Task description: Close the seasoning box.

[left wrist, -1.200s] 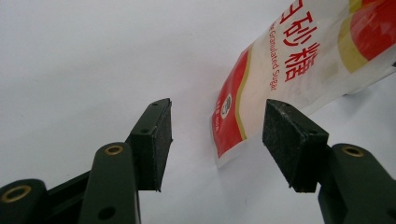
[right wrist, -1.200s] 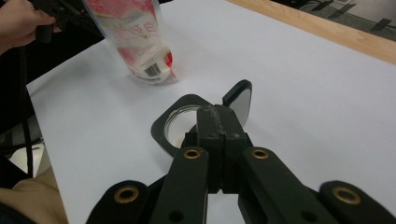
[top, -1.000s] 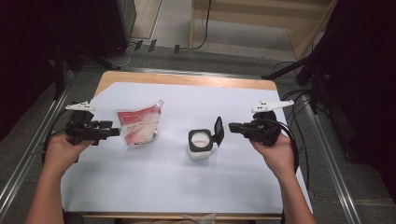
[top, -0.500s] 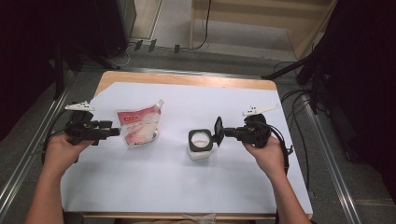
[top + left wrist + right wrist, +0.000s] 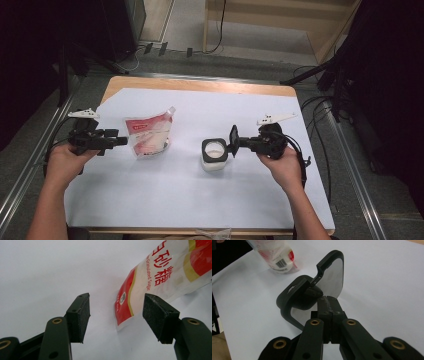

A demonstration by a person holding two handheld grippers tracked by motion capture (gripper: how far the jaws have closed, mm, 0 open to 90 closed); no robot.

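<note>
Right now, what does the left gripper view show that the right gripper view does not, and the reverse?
From the left gripper view: the left gripper, jaws open, aimed at a printed corner of the sugar pouch, where "Granulated Sugar" is readable.
From the right gripper view: the right gripper, jaws shut, tips at the raised lid of the black-rimmed container, and farther off a barcode on the pouch.
Shared: the sugar pouch and the white sheet underneath.
</note>
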